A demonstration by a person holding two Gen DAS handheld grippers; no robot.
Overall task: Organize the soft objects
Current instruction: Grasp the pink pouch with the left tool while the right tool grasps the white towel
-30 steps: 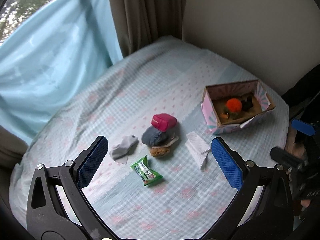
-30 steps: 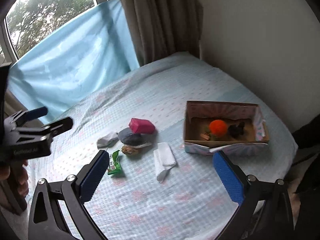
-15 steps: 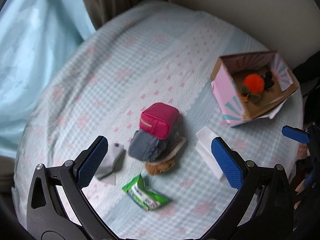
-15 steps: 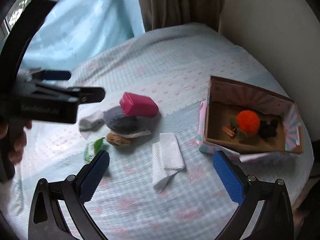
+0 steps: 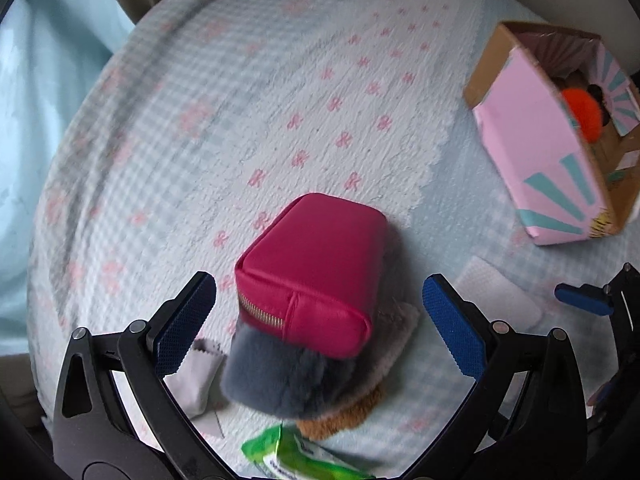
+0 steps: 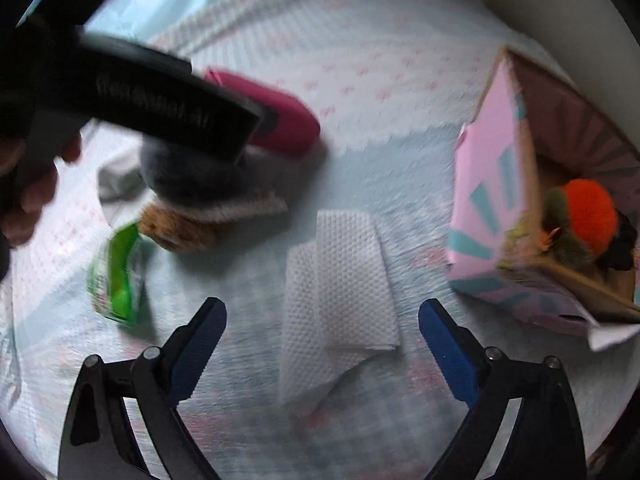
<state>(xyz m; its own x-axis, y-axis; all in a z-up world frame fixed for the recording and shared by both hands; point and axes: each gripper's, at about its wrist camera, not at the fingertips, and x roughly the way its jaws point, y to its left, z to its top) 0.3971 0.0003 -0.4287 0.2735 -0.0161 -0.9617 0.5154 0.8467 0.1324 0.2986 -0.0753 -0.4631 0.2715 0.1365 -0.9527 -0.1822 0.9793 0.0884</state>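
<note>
While both grippers hang over the checked bedspread (image 5: 304, 92), neither grips anything. At the far left, a grey cloth (image 5: 196, 380) lies flat beside a green packet (image 6: 118, 276). Just right of these sits a pile: a brown plush piece (image 5: 340, 418) at the bottom, a grey furry item (image 5: 280, 380) above it, and a pink zip pouch (image 5: 316, 272) on top. The left gripper (image 5: 320, 320) has its jaws spread wide on either side of the pouch, apart from it. Further right, a folded white paper towel (image 6: 340, 292) lies on the bedspread, with the right gripper (image 6: 322, 336) spread wide over its near end. At the far right stands a pink box (image 6: 492, 184), an orange pompom (image 6: 592, 220) inside it.
</note>
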